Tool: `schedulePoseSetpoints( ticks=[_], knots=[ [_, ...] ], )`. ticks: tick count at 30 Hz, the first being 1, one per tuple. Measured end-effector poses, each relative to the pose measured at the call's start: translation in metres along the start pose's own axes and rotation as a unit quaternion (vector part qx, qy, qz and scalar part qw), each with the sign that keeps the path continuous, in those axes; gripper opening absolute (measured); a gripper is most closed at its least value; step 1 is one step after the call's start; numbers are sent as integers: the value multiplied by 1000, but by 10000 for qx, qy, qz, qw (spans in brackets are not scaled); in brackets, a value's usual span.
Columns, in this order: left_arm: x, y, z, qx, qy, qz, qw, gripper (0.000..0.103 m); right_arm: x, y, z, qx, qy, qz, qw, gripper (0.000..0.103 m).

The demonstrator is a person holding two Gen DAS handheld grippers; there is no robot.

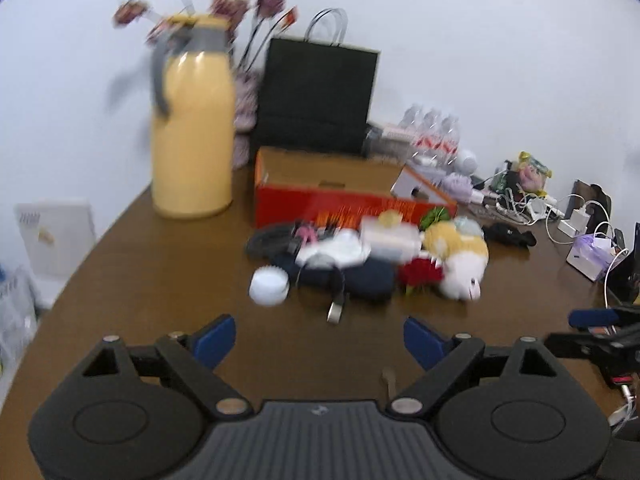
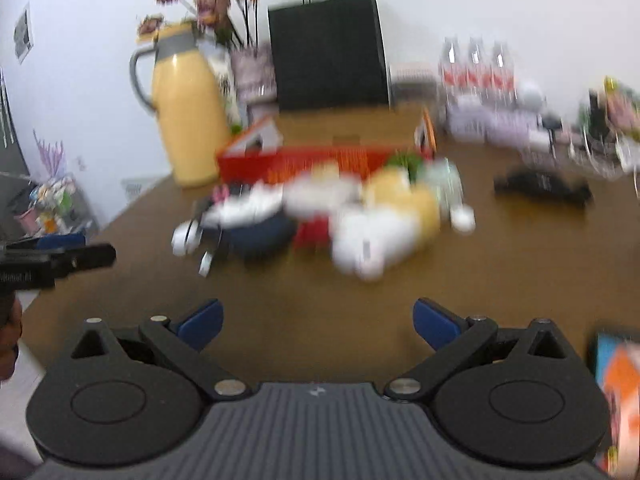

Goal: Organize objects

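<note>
White walls backed a brown wooden worktop (image 1: 160, 264) crowded along its far edge with a yellow jug (image 1: 194, 120), a black paper bag (image 1: 316, 96), water bottles (image 1: 434, 130) and a tangle of chargers (image 1: 560, 208). An open orange box (image 1: 340, 188) sat in front of the bag, and just before it lay the heap of loose things (image 1: 368, 256) to be organized: a plush toy (image 1: 460, 264), a dark blue pouch (image 1: 360, 280), a round white lid (image 1: 269, 286) and smaller items too blurred to name. The heap stretched left to right across both views, its long axis square to the way the fingers pointed. The left gripper (image 1: 320, 340) held its blue fingers (image 1: 214, 340) wide apart with nothing between them; the right gripper (image 2: 318, 324) was likewise spread and empty. Both hung over bare wood short of the heap, which lay straight ahead. The lid end seemed nearer the left gripper and the plush end nearer the right, so either could plausibly start.
</note>
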State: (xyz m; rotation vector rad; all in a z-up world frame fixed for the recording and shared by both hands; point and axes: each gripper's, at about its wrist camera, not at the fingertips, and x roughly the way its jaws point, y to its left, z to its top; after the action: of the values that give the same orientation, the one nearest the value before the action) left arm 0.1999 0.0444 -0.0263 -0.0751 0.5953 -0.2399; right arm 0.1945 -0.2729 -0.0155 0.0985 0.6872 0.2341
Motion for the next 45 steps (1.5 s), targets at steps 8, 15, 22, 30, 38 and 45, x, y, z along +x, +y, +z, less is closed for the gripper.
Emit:
schedulePoseSetpoints(
  ticks=[8,15,22,30,38,45],
  knots=[
    [54,-5,8,148,0,92,9998,74,21,14,10,-379,-559,-435,9968,103],
    [108,-8,22,352,-226,82,9991,57,74,8,32,-171,-846,-770,9933,92],
    [138,-6,28,335,29,141,9993,25,133,18,68,-565,-629,-519,9951,67],
    [121,-8,16,259,170,147,9994,0,159,32,53,-906,-348,-870,9915,28],
    [25,-24,19,5,-446,-247,9987,0,52,46,24,-699,-1048,-379,9913,23],
    [-14,-40,14,235,-739,-249,9967,0,-10,34,3,-404,-1270,-271,9907,23]
  ],
)
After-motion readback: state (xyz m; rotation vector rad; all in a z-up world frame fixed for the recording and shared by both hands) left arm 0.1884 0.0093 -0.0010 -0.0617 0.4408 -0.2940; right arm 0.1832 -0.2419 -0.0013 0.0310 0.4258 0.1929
